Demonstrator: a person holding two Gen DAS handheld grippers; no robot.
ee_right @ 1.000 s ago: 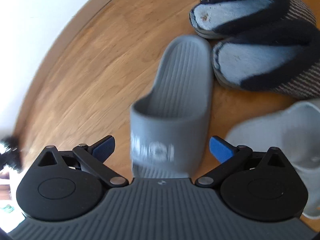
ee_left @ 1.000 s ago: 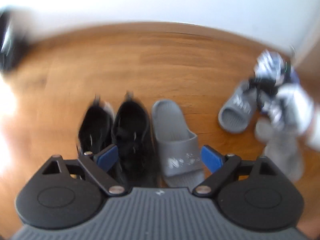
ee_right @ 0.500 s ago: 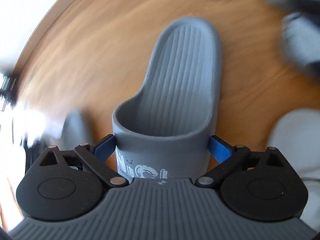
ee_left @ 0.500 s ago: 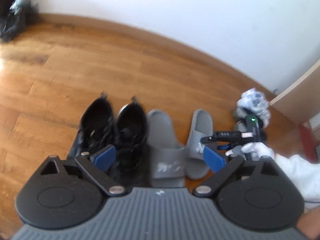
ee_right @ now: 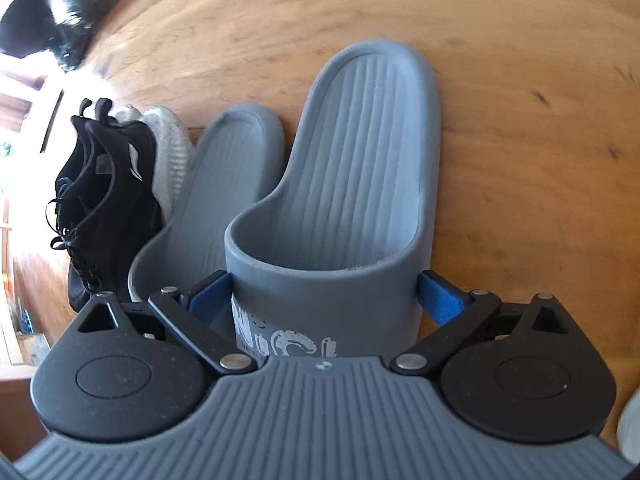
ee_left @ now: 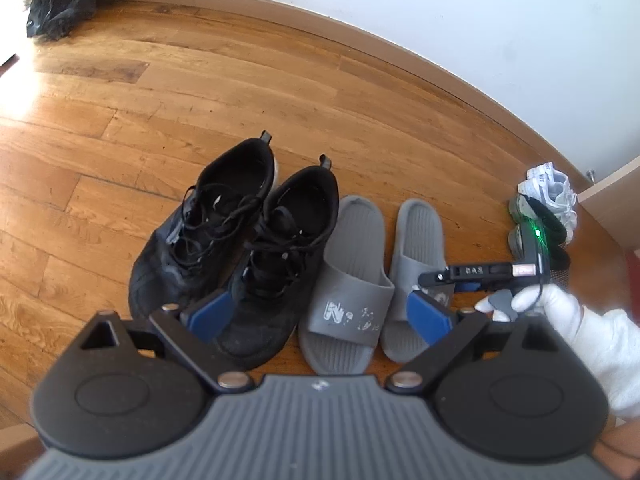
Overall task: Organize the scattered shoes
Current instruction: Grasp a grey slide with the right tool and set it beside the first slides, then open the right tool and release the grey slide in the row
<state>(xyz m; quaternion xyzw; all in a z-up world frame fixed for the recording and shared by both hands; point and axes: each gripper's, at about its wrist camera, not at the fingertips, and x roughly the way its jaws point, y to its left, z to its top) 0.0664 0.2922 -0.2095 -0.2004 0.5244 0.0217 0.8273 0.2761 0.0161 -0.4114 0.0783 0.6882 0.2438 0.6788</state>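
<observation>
Two slides [ee_left: 378, 280] nearly paired: right gripper [ee_right: 326, 300] clamps one's strap, so release gently; left gripper [ee_left: 320, 314] hangs wide, empty.

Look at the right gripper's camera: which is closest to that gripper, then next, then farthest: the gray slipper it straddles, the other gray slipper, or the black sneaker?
1. Gray slide between the right gripper fingers, dead ahead.
2. Second gray slide, just left, beside the first.
3. Black sneaker, farther left, past both slides.
</observation>
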